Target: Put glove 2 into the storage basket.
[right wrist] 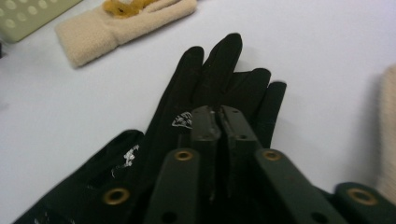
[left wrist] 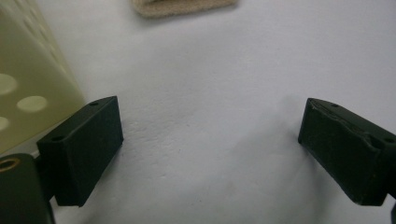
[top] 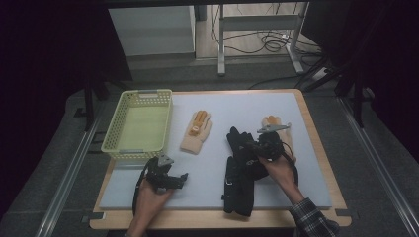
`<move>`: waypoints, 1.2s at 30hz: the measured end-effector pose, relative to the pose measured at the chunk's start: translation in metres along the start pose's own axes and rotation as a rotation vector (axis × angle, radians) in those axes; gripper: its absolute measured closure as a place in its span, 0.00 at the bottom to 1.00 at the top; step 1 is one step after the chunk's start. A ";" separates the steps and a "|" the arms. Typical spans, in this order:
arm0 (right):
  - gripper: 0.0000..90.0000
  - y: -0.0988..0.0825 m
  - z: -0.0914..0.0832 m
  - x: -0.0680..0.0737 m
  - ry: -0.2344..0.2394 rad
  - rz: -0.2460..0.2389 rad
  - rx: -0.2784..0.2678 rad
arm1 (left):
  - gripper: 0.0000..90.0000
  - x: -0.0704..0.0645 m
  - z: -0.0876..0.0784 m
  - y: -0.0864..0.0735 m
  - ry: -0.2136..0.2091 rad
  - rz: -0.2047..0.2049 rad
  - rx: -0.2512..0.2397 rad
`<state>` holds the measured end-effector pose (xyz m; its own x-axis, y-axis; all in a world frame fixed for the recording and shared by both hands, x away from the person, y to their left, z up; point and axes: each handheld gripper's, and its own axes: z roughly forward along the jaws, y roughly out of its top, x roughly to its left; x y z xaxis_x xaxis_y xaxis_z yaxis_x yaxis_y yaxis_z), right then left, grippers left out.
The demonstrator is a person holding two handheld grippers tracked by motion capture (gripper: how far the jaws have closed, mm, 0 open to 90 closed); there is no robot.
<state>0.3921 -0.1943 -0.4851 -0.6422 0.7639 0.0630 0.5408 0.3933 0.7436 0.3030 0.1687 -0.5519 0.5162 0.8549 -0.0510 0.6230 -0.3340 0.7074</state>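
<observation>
A black glove lies flat on the white mat, fingers pointing away, and a second black glove lies below it near the front edge. My right gripper hovers low over the upper glove's palm. Its jaws stand almost together and I see no cloth between them. A beige glove with an orange patch lies mid-mat. Another beige glove lies just beyond the right hand. My left gripper rests open over bare mat at the front left.
A pale yellow perforated basket stands at the mat's left side, close to the left gripper's left jaw. The beige glove's cuff lies ahead of the left gripper. The wooden table edge frames the mat.
</observation>
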 end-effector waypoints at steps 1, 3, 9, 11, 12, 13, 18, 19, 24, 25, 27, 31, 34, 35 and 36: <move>0.86 -0.003 -0.009 -0.005 0.011 -0.003 -0.008 | 0.07 0.000 0.000 0.000 0.000 -0.001 -0.001; 0.86 -0.005 -0.016 -0.008 0.003 -0.009 -0.012 | 0.07 0.000 0.000 0.000 0.000 0.001 0.001; 0.87 -0.030 -0.045 -0.018 -0.024 -0.037 0.014 | 0.07 0.000 0.000 0.000 0.001 0.001 0.001; 0.87 -0.041 -0.049 -0.020 -0.044 -0.048 0.033 | 0.07 0.000 0.000 0.000 0.000 0.001 0.001; 0.88 -0.047 -0.051 -0.021 -0.058 -0.057 0.042 | 0.07 0.000 0.000 0.000 0.001 0.001 0.000; 0.88 -0.057 -0.052 -0.022 -0.058 -0.063 0.060 | 0.07 0.000 0.000 0.000 0.001 0.001 0.000; 0.88 -0.074 -0.047 -0.022 -0.036 -0.057 0.094 | 0.07 0.000 0.000 0.000 0.001 0.001 0.000; 0.90 -0.078 -0.045 -0.020 -0.029 -0.059 0.096 | 0.07 0.000 0.000 0.000 0.001 0.001 0.000; 0.91 -0.082 -0.048 -0.013 0.047 -0.029 0.063 | 0.07 0.000 0.000 0.000 0.001 0.001 0.000; 0.91 -0.081 -0.048 -0.008 0.069 -0.046 0.070 | 0.07 0.000 0.000 0.000 0.001 0.001 0.000; 0.91 -0.080 -0.047 -0.001 0.103 -0.071 0.075 | 0.07 0.000 0.000 0.000 0.001 0.001 0.000; 0.89 -0.061 -0.053 0.002 0.069 -0.130 0.040 | 0.07 0.000 0.000 0.000 0.001 0.001 0.001; 0.86 -0.050 -0.051 -0.004 0.067 -0.120 0.021 | 0.07 0.000 0.000 0.000 0.001 0.001 0.001; 0.84 -0.045 -0.048 -0.006 0.063 -0.119 0.015 | 0.07 0.000 0.000 0.000 0.001 0.001 0.001; 0.81 -0.040 -0.044 -0.008 0.063 -0.121 0.012 | 0.07 0.000 0.000 0.000 0.001 0.001 0.001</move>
<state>0.3517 -0.2387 -0.4863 -0.7361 0.6767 0.0153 0.4634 0.4874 0.7400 0.3030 0.1688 -0.5518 0.5166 0.8548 -0.0497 0.6229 -0.3354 0.7068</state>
